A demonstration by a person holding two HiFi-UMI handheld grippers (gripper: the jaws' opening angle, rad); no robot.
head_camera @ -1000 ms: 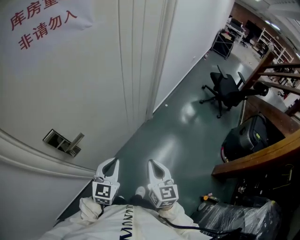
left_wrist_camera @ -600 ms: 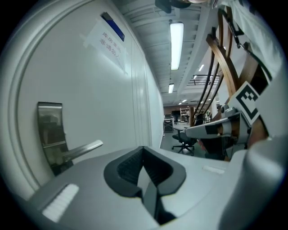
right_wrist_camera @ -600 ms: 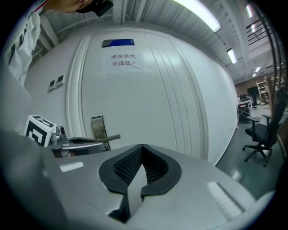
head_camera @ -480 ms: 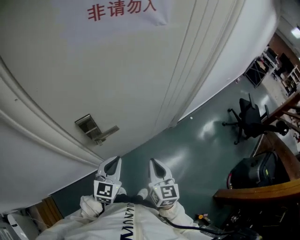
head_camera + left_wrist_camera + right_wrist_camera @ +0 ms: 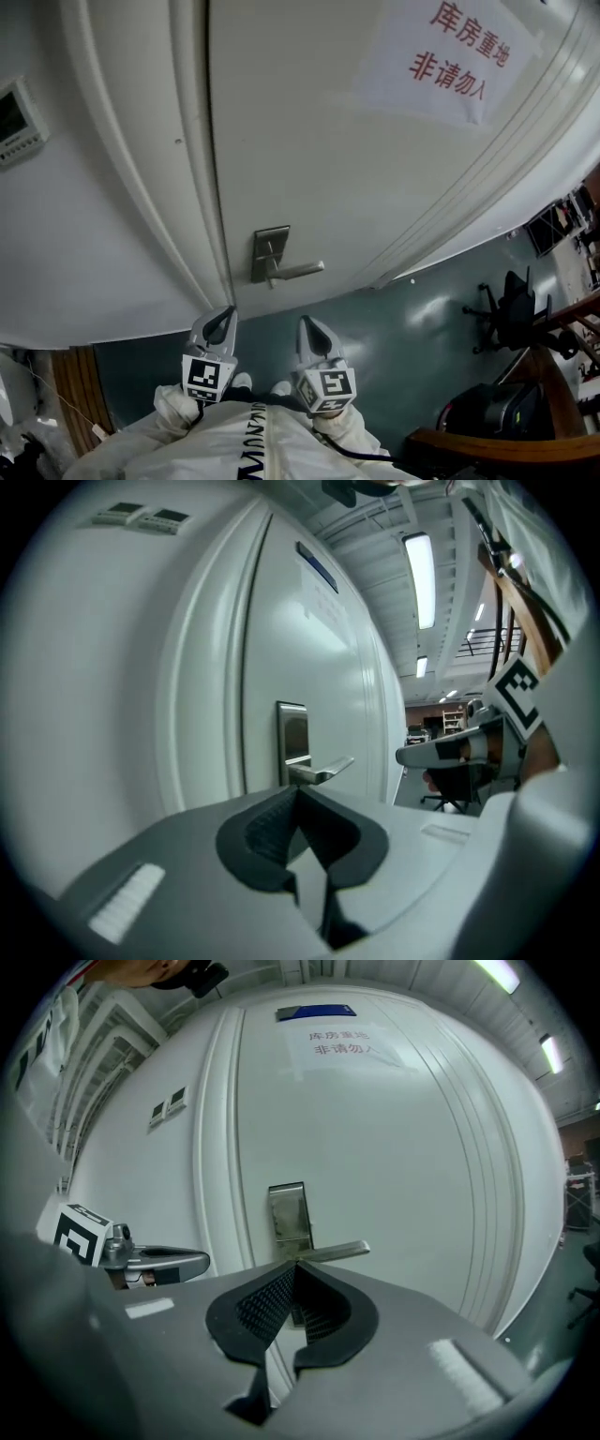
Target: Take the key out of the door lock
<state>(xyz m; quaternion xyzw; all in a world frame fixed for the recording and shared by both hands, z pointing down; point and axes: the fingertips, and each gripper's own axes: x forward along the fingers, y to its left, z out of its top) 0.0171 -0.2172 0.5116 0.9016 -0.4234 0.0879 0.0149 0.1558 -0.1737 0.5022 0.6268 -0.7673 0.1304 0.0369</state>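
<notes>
- White fills most of what we see: a tall panelled door with a paper sign in red characters, a small wall panel to its left, and dark green floor with an office chair far off to the right.
- Near the door's left edge sits the metal lock plate. Its lever handle lies level, with its long axis running to the right.
- We cannot make out the key in any view. The part of the plate under the lever, where we judge it sits, is too small in the head view and hidden behind the jaws in both gripper views.
- Our left gripper and right gripper are held side by side close to the body, well apart from the door. Both have their jaws pressed together on nothing.
- The plate lies ahead of us, between the two grippers.
- The right gripper view looks at it squarely, straight over the jaw tips, while the left gripper view sees it at a slant. We judge the right gripper the better placed.
- Its jaws must part before any grasp, and the key should then come straight out towards us.
</notes>
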